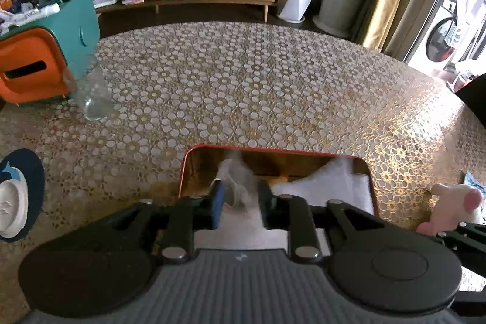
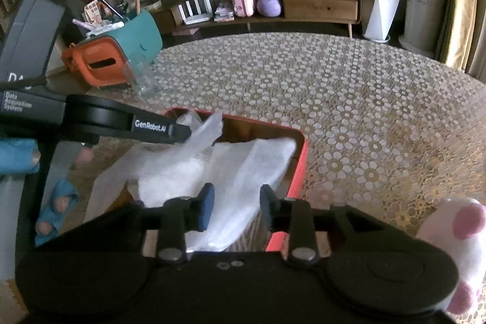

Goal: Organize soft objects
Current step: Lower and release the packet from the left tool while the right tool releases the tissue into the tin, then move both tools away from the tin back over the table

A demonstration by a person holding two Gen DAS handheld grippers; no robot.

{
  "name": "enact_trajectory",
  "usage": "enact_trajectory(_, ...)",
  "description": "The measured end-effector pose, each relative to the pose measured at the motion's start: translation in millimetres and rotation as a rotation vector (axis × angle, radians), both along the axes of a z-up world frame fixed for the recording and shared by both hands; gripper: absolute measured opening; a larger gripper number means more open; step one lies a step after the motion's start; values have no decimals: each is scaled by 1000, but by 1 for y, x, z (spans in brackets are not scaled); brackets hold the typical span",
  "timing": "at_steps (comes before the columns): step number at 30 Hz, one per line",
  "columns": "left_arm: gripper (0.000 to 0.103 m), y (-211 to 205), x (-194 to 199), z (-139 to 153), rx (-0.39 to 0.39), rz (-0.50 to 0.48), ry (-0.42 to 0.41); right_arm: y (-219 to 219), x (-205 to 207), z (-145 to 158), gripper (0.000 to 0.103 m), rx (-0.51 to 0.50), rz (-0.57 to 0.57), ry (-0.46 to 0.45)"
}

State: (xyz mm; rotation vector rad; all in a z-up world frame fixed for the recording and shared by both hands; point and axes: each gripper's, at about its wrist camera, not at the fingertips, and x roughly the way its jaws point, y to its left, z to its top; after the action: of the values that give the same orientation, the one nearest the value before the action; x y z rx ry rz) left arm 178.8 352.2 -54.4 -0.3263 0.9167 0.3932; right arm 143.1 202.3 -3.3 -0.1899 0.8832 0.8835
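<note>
Right under the lens in the left wrist view is the left gripper (image 1: 240,204), angled down into a red-rimmed tray (image 1: 273,150) that sits on the lace-patterned table (image 1: 243,81). Its two blue-padded fingers stand a little apart, and a wisp of crumpled clear plastic bag (image 1: 235,181) rises between them; the picture is blurred there, so I can't swear the pads are off it, but they look parted rather than pinching. From the right wrist view the right gripper (image 2: 235,207) hovers over the same tray (image 2: 299,169), its pads spread wider with nothing caught between them, and below it lies a heap of white, filmy bags (image 2: 231,169) spilling across the tray's inside. The left gripper's finger (image 2: 158,131) reaches in from the side with the bag's twisted tip (image 2: 209,126) just by it.

So the soft stuff is in the tray already, and this reads to me as the letting-go step: the bags have been laid down and both claws are slack over them. A pink and white plush toy (image 2: 455,236) waits on the table just beside the tray's right edge, near the right gripper, and looks like the next thing to gather. That would call for lifting clear without dragging the clingy film out, then swinging the right gripper over to take the toy by a plump part. A glass (image 1: 92,93) stands well off near the orange and teal box (image 1: 45,63).
</note>
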Motion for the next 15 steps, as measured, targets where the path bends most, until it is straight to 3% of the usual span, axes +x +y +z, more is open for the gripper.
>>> enact_trajectory(2,37,-5,-4,7,23,6,-8,-6,-3,6,33,13,-2,-5)
enact_trajectory(4,62,-12,-9,14,50,12,-14,-12,-6,12,36,27,-7,-9)
enact_trajectory(5,66,-14,-12,18,61,13,-23,-15,-9,15,38,35,-9,-18)
enact_trajectory(9,68,-23,-23,33,68,13,-42,-27,-16,25,48,59,1,-31)
enact_trajectory(15,70,-39,-41,56,90,-11,-66,-47,-29,46,54,101,16,-56)
